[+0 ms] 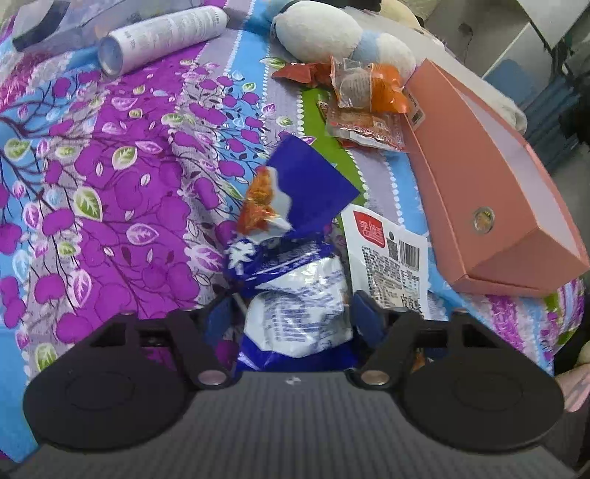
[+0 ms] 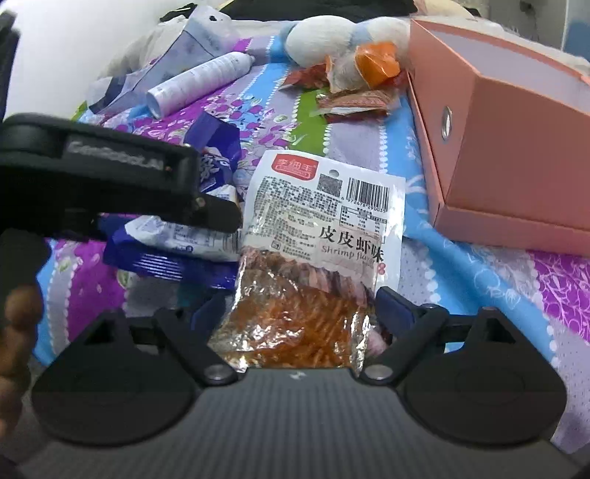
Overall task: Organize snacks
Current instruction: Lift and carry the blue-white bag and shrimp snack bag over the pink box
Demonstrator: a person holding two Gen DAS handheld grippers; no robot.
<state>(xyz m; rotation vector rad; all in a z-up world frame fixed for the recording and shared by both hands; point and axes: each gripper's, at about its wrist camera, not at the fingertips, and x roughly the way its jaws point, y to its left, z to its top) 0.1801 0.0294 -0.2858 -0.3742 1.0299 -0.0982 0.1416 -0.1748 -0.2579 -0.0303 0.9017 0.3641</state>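
While both grippers point down at a flowered bedsheet [image 1: 110, 177], the stock reads as follows.

Item one: blue and white snack bag [image 1: 295, 309], lying between the jaws of the left gripper [image 1: 291, 313]. Blue pads stand at either side of it; whether they press on the wrapper cannot be told, though the bag fills the gap.

Item two: shrimp snack packet [image 2: 313, 258], printed side up, its clear lower end between the jaws of the right gripper [image 2: 295, 317]. Jaws stand wide; a gap shows at the right pad, so no grip yet.

Item three: pink box [image 2: 516, 147], open-topped, ahead and to the right of both grippers, most likely the place meant for the snacks.

Item four: small orange and red packets [image 1: 365, 107], well ahead, just beside the box's far end and touching a plush toy [image 1: 332, 33].

Sundries: white spray can [image 1: 162, 37], lying far ahead to the left, probably no part of the sorting.
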